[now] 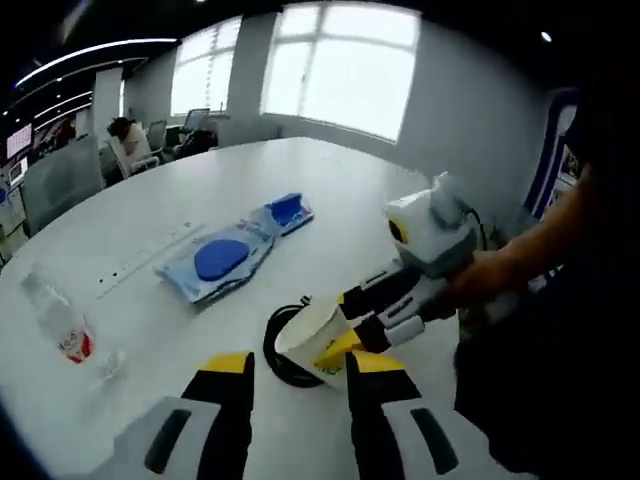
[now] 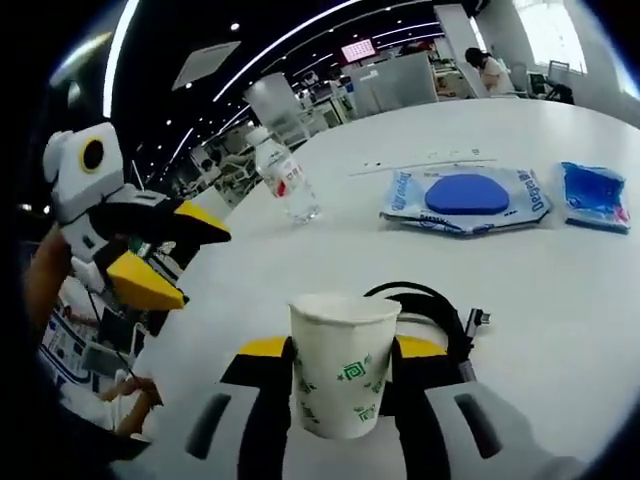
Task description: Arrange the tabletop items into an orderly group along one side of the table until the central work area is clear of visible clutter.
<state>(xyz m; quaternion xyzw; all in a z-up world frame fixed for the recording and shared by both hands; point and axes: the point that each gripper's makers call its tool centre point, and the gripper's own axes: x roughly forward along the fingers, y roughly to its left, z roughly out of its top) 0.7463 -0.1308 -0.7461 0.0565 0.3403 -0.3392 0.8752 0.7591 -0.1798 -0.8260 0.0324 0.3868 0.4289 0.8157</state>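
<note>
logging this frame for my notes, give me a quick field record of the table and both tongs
right tongs: shut on paper cup, upright
left tongs: open, empty, facing the cup
black cable: coiled on table behind cup
water bottle: standing near table edge
blue wipes pack: flat, mid-table
small blue pack: beside the wipes pack
table: white

A white paper cup (image 2: 343, 362) is held upright. A coiled black cable (image 2: 432, 304), wipes pack (image 2: 466, 198), blue pouch (image 2: 593, 195) and water bottle (image 2: 283, 176) are spread apart
</note>
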